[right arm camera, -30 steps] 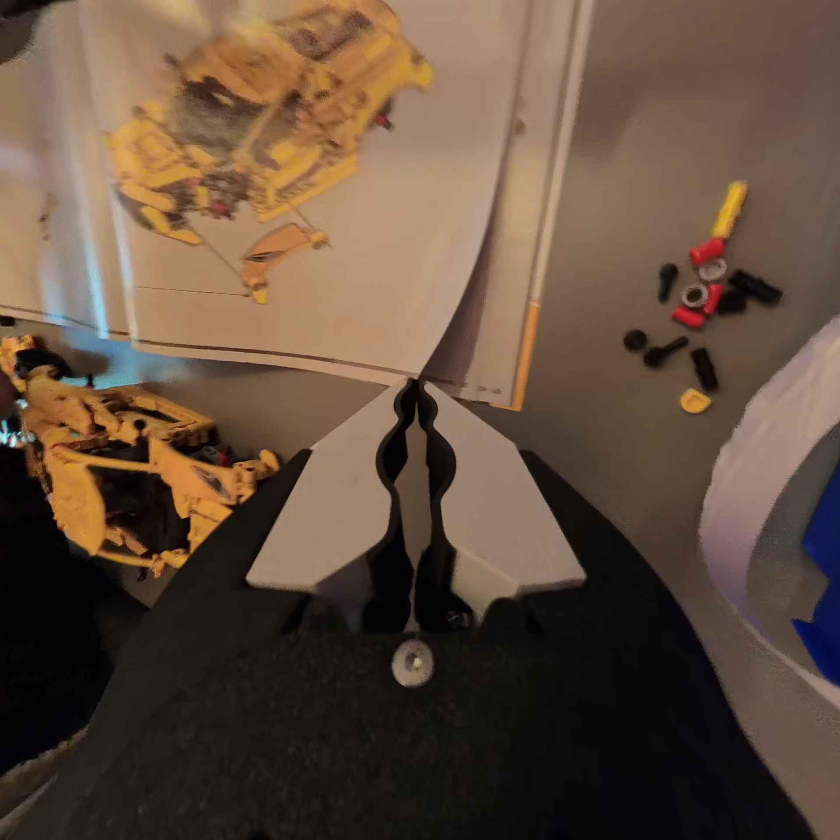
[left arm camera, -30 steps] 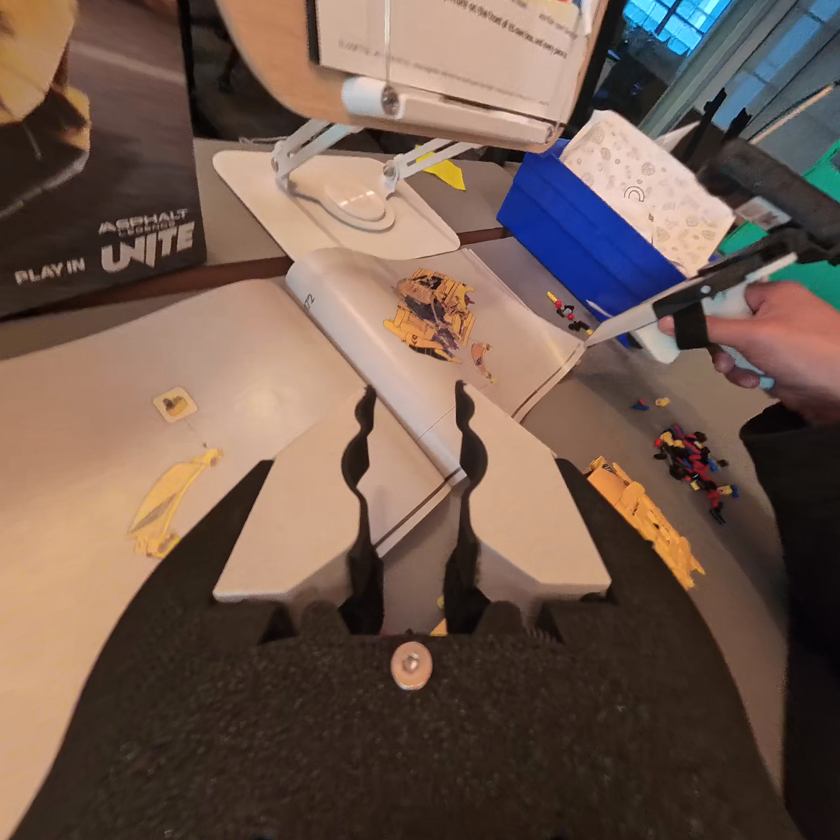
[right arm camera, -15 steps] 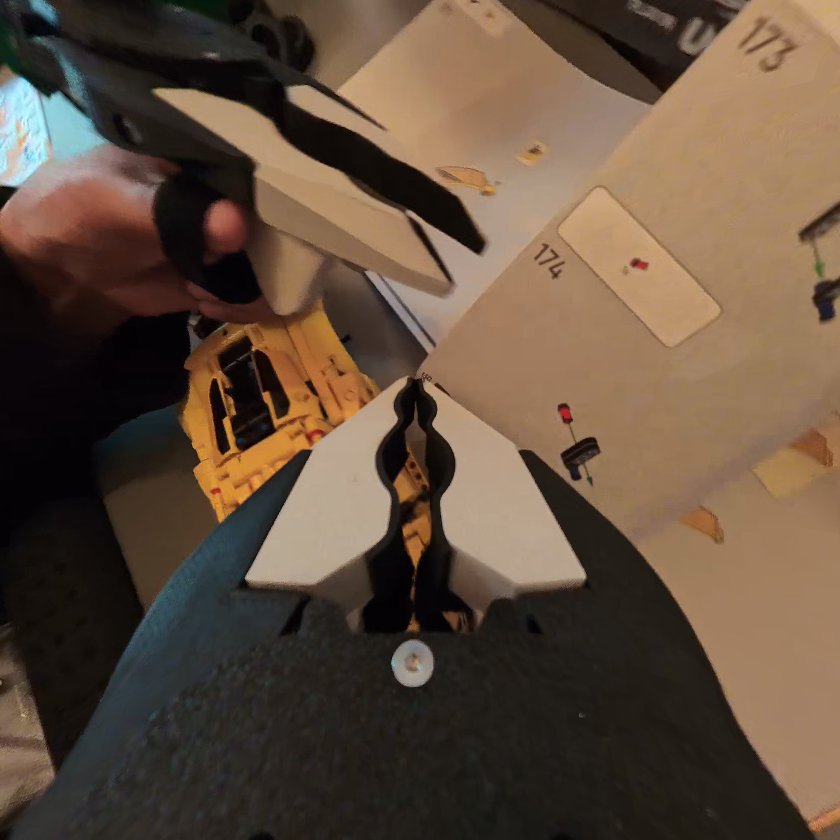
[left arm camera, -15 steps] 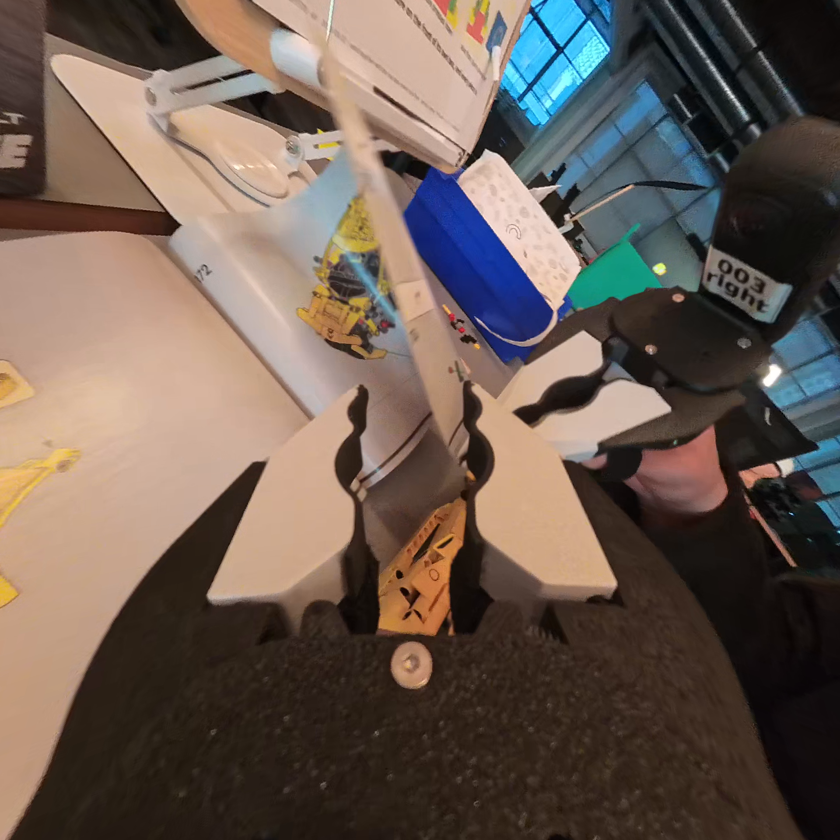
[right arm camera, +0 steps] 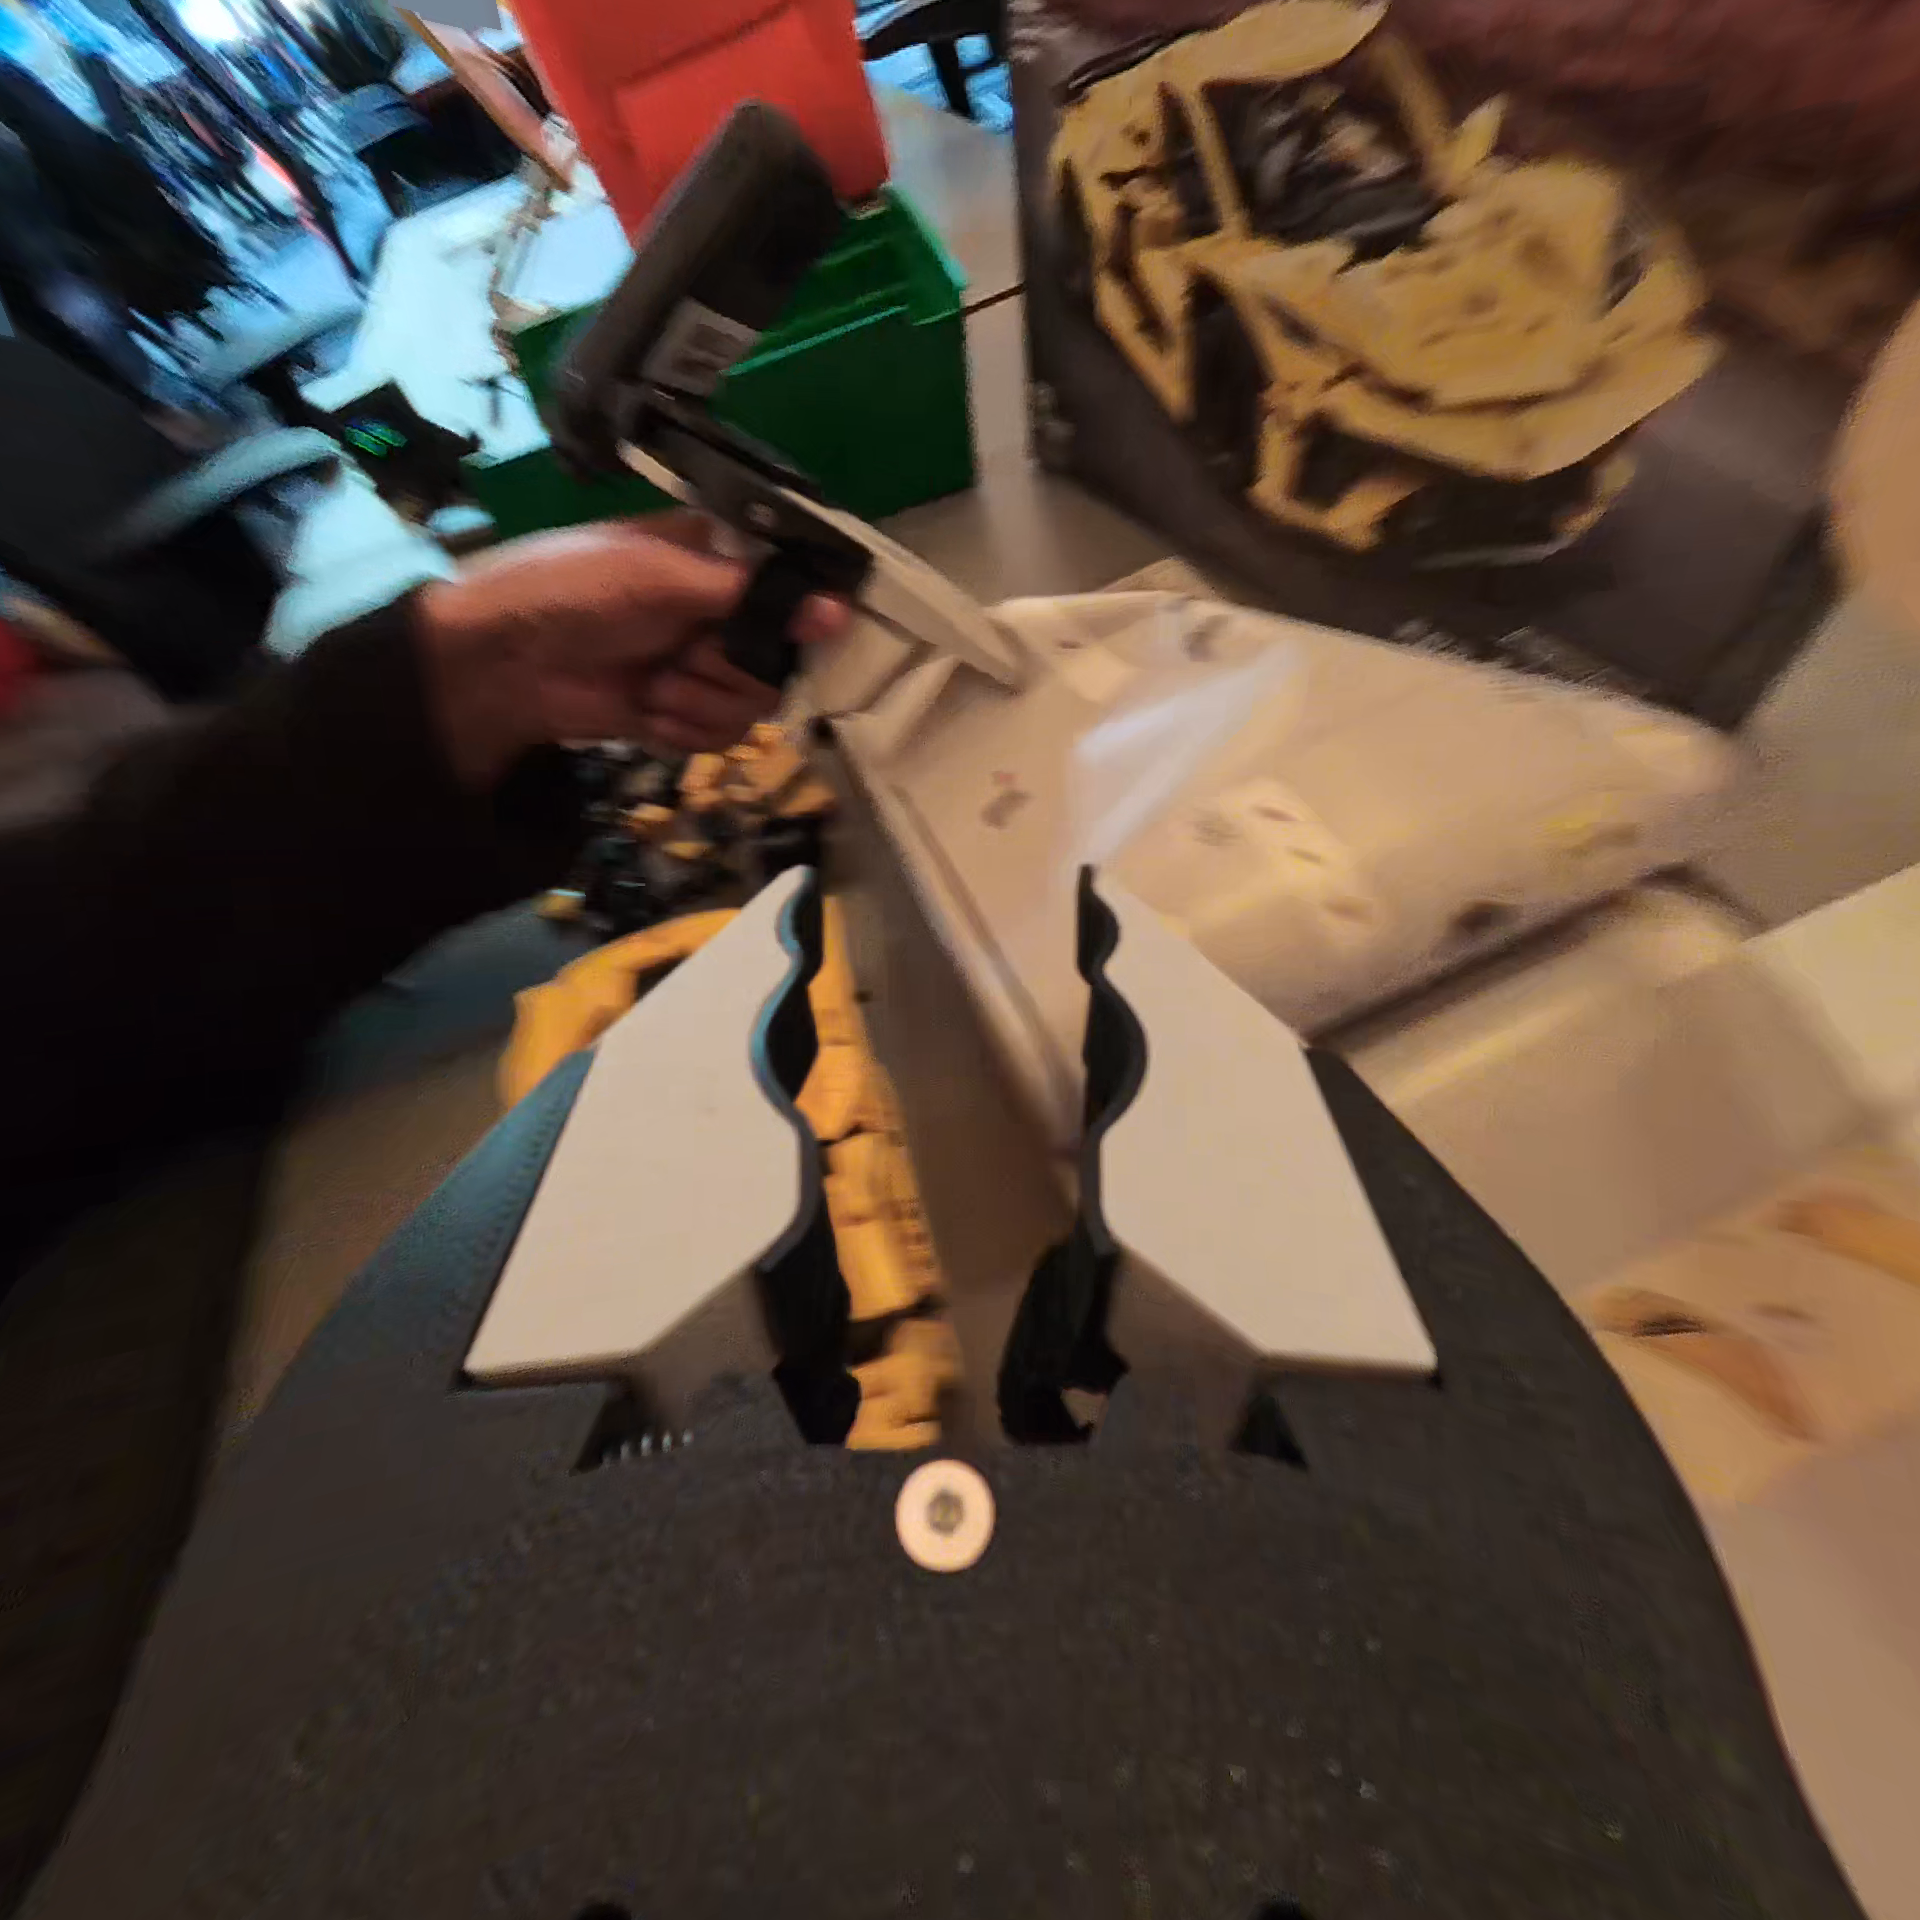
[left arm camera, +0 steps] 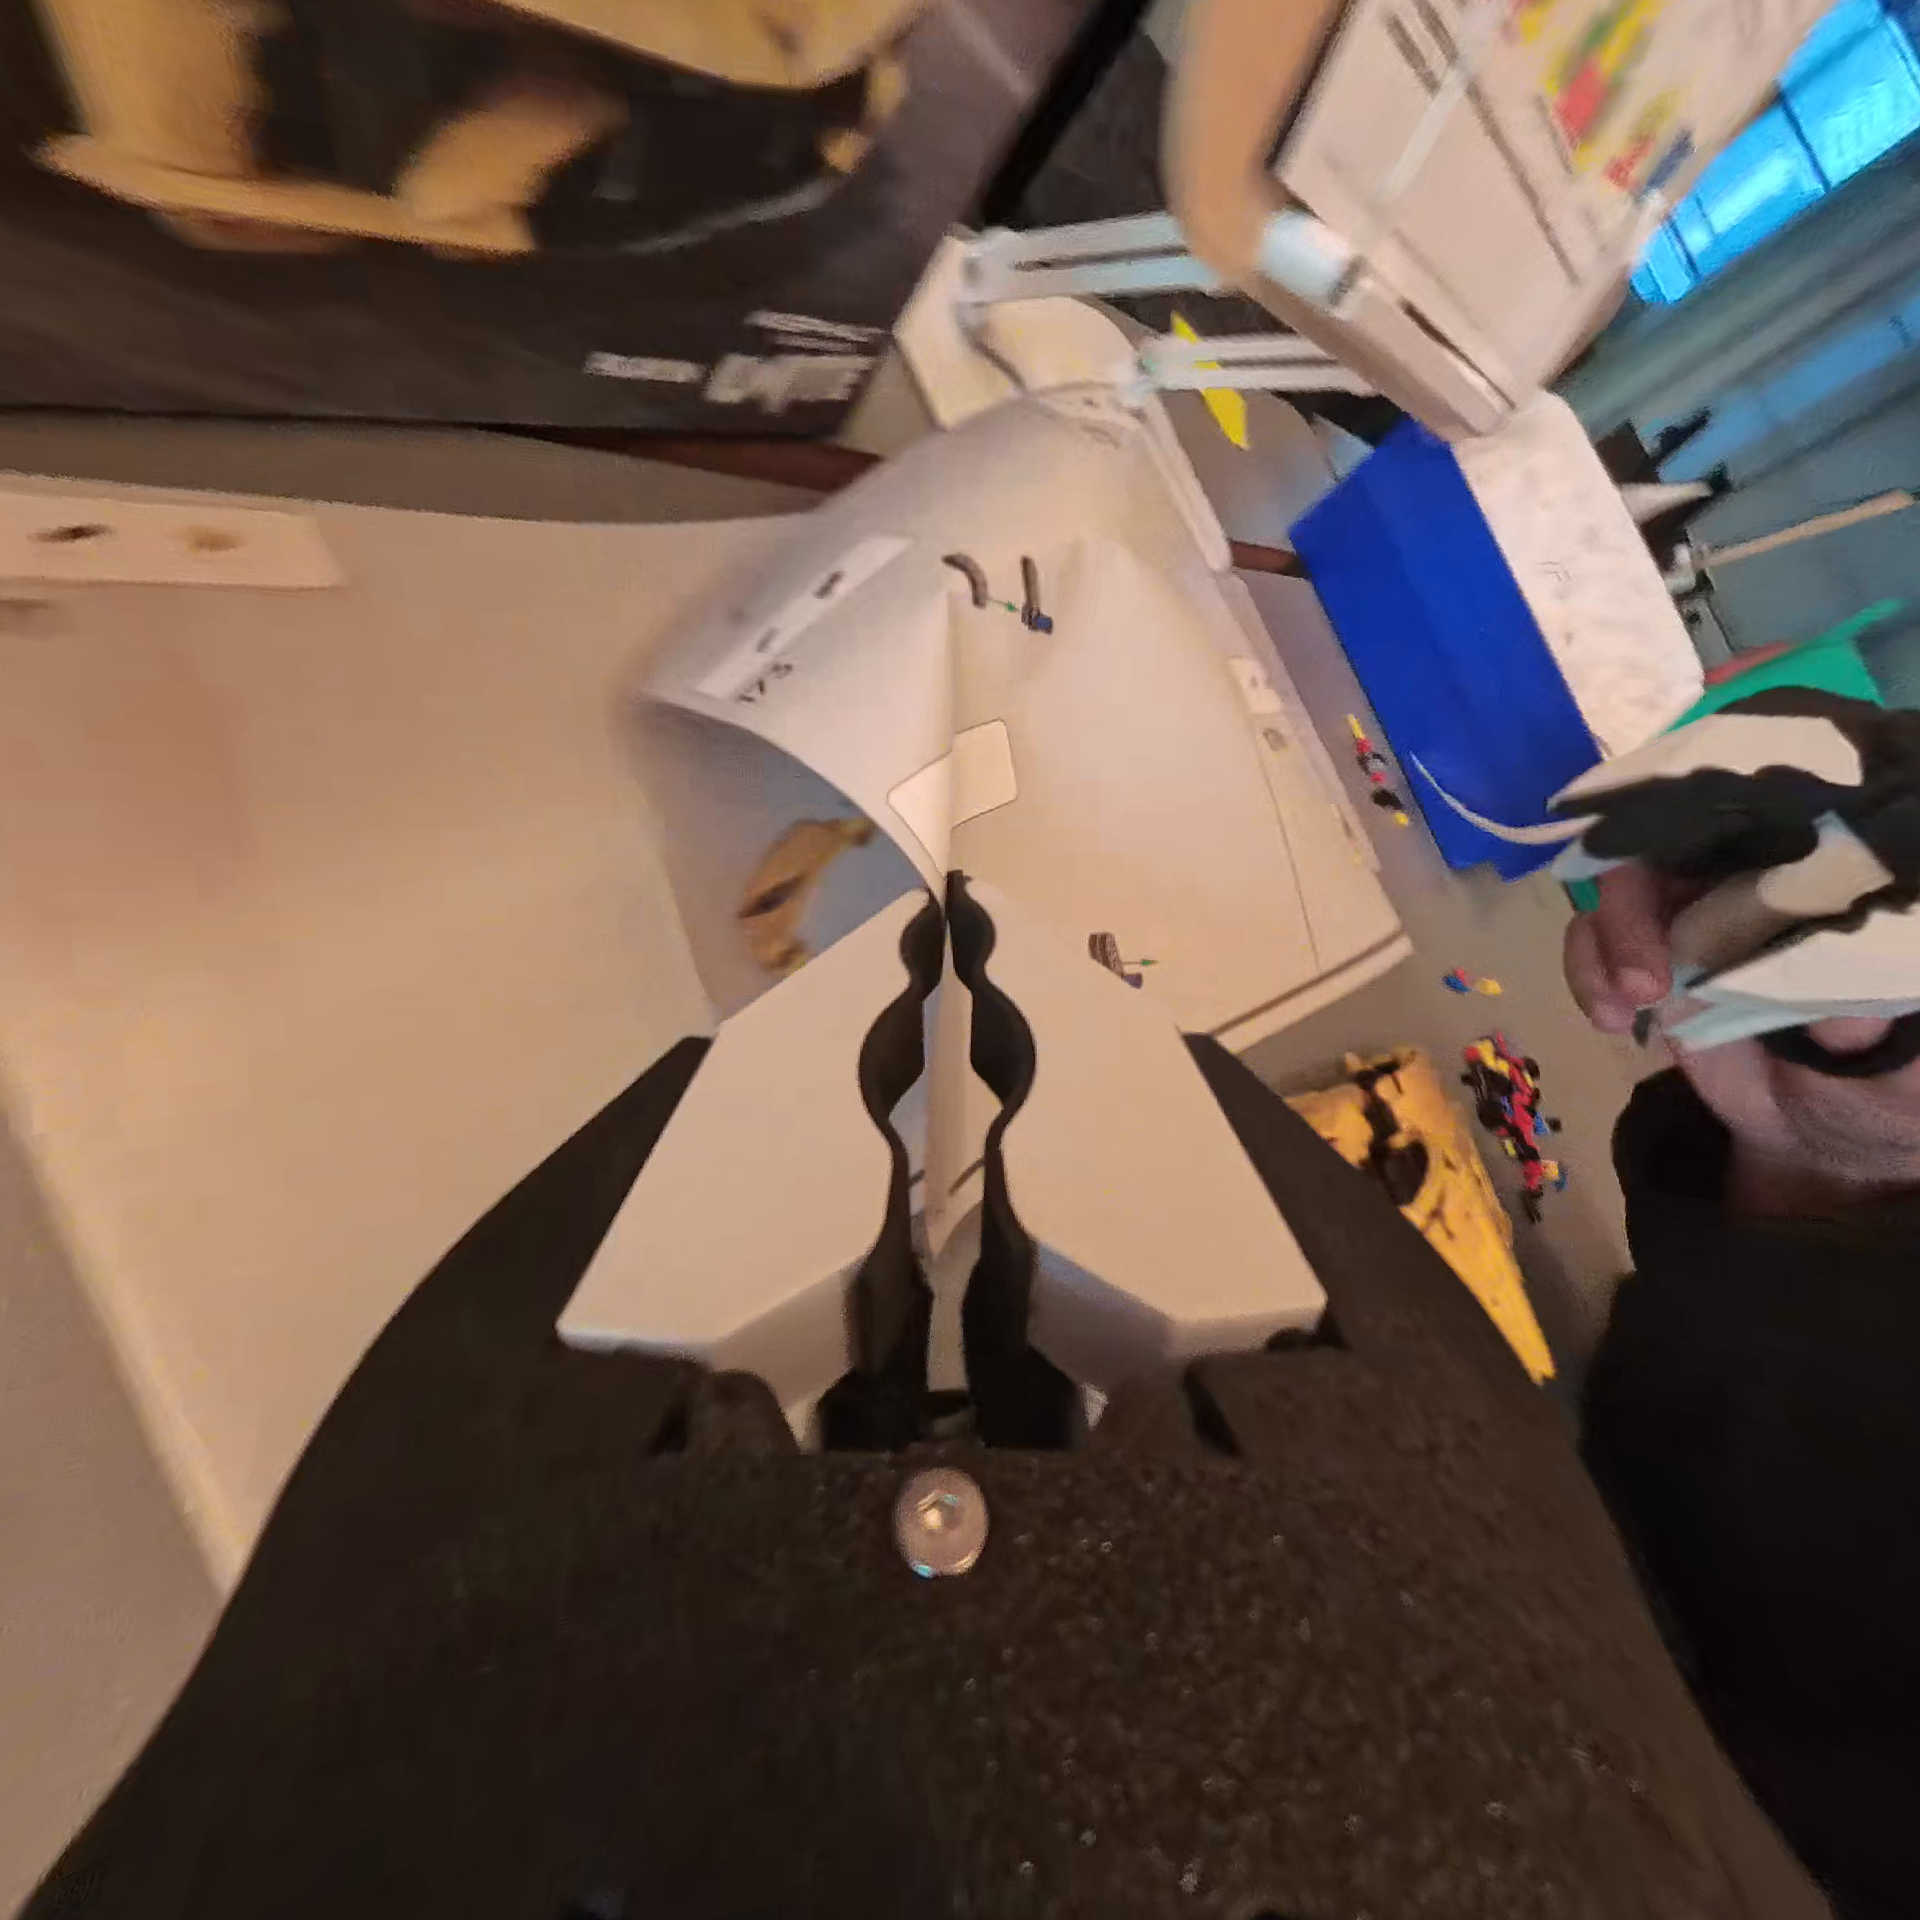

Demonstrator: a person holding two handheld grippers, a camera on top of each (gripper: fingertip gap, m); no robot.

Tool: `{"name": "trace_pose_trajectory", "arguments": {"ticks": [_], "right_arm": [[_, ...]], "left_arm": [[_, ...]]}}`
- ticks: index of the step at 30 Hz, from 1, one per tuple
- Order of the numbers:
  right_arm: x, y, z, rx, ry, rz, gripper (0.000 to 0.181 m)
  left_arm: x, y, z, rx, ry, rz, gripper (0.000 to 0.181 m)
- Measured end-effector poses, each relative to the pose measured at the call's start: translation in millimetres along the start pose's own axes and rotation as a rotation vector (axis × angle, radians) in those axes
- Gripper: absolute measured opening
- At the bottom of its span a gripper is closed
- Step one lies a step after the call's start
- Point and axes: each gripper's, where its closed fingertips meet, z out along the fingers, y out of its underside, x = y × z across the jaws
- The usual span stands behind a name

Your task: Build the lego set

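Note:
My left gripper is shut on the edge of a page of the open instruction booklet and holds it curled up over the left side. My right gripper is open, and the lifted page's edge runs between its jaws without being pinched. It also shows in the left wrist view, held by a hand at the right. The left gripper shows in the right wrist view, its tips on the paper. The yellow lego model lies on the table right of the booklet, and under my right gripper.
Small loose pieces lie beside the model, with more by a blue bin. A black set box and a white document stand are behind the booklet. A green bin stands farther back. Spacing between my two grippers at the tips: around 15 cm.
The right gripper has let go of the page and opened. The left gripper has shut on the page and carried it over to the left.

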Motion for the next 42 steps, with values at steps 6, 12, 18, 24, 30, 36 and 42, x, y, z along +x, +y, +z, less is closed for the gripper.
{"name": "trace_pose_trajectory", "arguments": {"ticks": [6, 12, 18, 24, 30, 36, 42], "right_arm": [[56.7, 38.0, 36.6, -0.332, 0.057, -0.255, 0.071], [86.7, 67.9, 70.9, -0.672, -0.064, -0.293, 0.092], [91.4, 95.8, 92.1, -0.867, -0.043, -0.406, 0.1], [91.5, 98.8, 94.3, -0.959, -0.036, -0.387, 0.1], [91.1, 98.8, 94.6, -0.92, -0.032, -0.365, 0.101], [90.9, 98.3, 95.4, -0.868, -0.036, -0.356, 0.101], [89.8, 98.0, 95.8, -0.812, -0.032, -0.342, 0.101]], "left_arm": [[-42.2, -9.9, -34.8, 0.09, -0.065, -0.121, 0.0], [-64.6, -8.1, -57.2, 0.1, -0.144, -0.142, 0.0], [-89.3, -26.8, -84.9, 0.21, -0.327, -0.095, 0.02], [-43.4, -42.2, -58.1, 0.21, -0.347, 0.272, 0.02], [-40.0, 21.3, 19.9, -0.169, -0.382, 0.356, 0.002], [-86.5, 23.8, -10.1, -0.194, -0.521, 0.246, 0.0], [-126.1, 12.5, -57.7, -0.11, -0.617, 0.142, 0.0]]}}
